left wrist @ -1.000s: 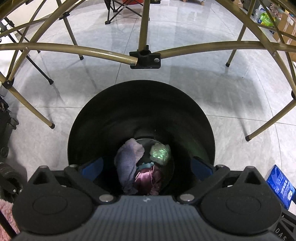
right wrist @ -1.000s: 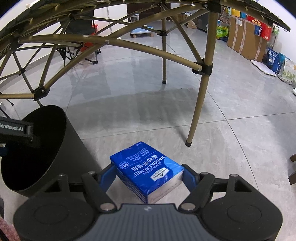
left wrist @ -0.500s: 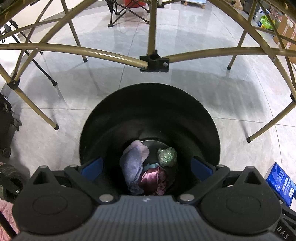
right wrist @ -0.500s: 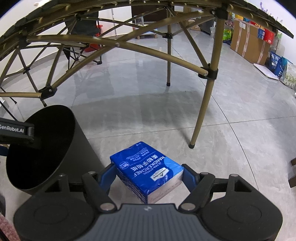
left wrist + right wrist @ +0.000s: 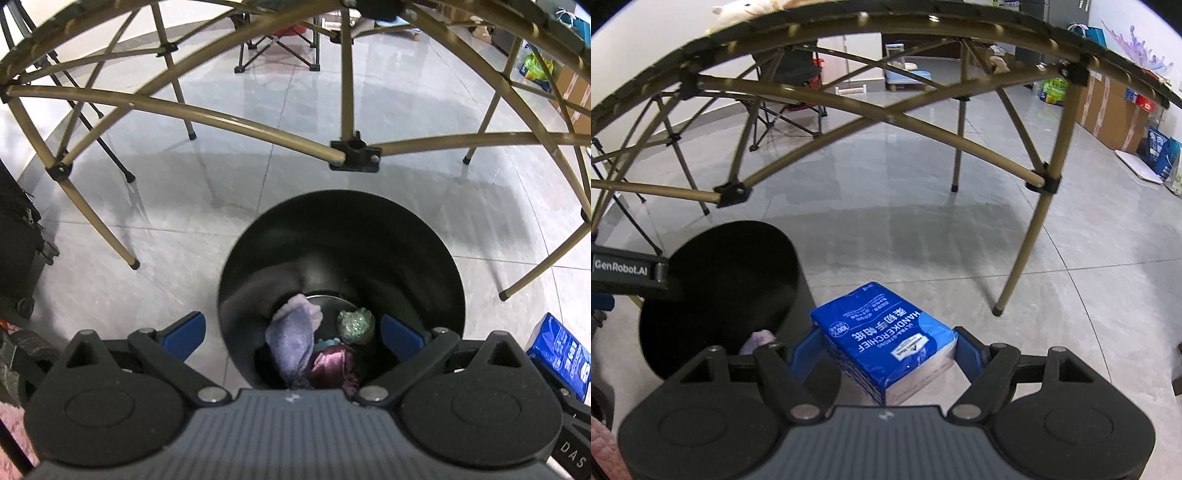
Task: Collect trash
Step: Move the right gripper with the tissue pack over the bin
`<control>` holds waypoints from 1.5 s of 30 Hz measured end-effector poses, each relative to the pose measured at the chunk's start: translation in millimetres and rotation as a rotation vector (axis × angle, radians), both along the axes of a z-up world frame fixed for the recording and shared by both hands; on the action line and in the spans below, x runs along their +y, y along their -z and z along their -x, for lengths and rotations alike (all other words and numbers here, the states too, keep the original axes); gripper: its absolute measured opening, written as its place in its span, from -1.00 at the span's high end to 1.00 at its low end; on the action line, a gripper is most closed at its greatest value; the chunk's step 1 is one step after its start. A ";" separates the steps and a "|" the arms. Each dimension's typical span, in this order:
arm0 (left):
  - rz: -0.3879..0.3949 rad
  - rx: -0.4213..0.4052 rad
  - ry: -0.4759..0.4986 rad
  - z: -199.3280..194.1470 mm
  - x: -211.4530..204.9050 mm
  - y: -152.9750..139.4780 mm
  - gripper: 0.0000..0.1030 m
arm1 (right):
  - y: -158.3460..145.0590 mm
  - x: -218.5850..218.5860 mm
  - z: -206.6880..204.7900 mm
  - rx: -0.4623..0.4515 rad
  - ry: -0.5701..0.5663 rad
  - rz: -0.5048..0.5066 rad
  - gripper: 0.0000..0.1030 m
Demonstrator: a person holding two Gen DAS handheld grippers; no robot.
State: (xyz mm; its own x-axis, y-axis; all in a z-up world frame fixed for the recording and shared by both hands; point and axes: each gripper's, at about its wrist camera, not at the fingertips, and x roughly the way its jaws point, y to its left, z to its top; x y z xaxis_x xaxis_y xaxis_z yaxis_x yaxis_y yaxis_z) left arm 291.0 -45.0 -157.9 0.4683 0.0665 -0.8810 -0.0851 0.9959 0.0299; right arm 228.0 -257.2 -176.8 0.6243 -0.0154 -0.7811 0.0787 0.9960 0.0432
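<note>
A round black trash bin (image 5: pixel 424 236) stands on the tiled floor under a folding table. Inside it lie a lilac cloth (image 5: pixel 291 336), a crumpled green wrapper (image 5: pixel 355 324) and a maroon cloth (image 5: pixel 332 365). My left gripper (image 5: pixel 291 336) hangs above the bin's near rim, open, with nothing between its blue fingers (image 5: pixel 184 334). My right gripper (image 5: pixel 888 345) is shut on a blue pack of paper handkerchiefs (image 5: pixel 886 339), held off the floor to the right of the bin (image 5: pixel 713 291). The same pack (image 5: pixel 561 354) shows at the right edge of the left wrist view.
Tan metal legs and cross struts (image 5: pixel 229 122) of the folding table arch over the bin, one leg (image 5: pixel 1034 236) close on the right. A black wheeled case (image 5: pixel 18 236) stands at left. A folding chair (image 5: pixel 790 85) and cardboard boxes (image 5: pixel 1112 107) sit farther off.
Both grippers have risen and drawn back, so the bin looks smaller and lower in both views and more of the table frame shows. The pack stays gripped.
</note>
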 end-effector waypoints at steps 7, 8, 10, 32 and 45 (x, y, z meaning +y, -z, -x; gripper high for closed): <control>0.014 -0.016 -0.011 7.2 21.0 -6.2 -1.00 | -10.9 24.8 -7.3 -0.009 -0.038 -0.020 -0.46; 0.015 -0.021 -0.010 8.4 23.9 -7.5 -1.00 | -12.0 29.0 -8.8 -0.008 -0.044 -0.022 -0.46; 0.010 -0.033 -0.011 10.5 29.1 -9.4 -1.00 | -14.3 37.2 -11.6 -0.006 -0.057 -0.031 -0.46; -0.009 -0.038 -0.126 24.0 111.7 -5.3 -1.00 | -4.7 115.3 -54.8 0.056 -0.151 -0.058 -0.46; -0.028 -0.015 -0.166 29.7 138.2 7.8 -1.00 | 14.6 141.9 -72.3 0.118 -0.168 -0.070 -0.46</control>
State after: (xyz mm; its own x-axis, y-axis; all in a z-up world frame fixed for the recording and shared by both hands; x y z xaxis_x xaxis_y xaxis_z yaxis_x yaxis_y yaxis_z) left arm 261.2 93.2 -165.7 0.4619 0.1688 -0.8707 -0.2491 0.9669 0.0553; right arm 300.3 -115.3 -191.4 0.5174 0.1385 -0.8445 -0.0800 0.9903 0.1134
